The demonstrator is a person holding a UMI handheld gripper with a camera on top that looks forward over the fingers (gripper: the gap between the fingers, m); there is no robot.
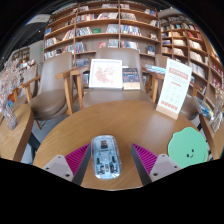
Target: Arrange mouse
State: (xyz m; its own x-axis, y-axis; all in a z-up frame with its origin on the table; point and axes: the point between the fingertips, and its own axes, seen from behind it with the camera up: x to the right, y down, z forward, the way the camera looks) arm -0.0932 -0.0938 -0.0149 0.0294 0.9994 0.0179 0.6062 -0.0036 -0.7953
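A translucent grey-blue mouse (105, 157) lies on the round wooden table (100, 122), close to its near edge. It sits between the fingers of my gripper (108, 166), and wood shows on either side of it. The gripper is open; the left pad (72, 160) and the right pad (146, 158) stand apart from the mouse's sides. To the right, beyond the right finger, a green cloud-shaped mat (187, 147) lies flat on the table.
A white and orange sign (174, 87) stands at the table's far right. A display board (105, 73) stands on a desk beyond the table. Wooden chairs (50, 95) stand to the left, with bookshelves (100, 25) across the back.
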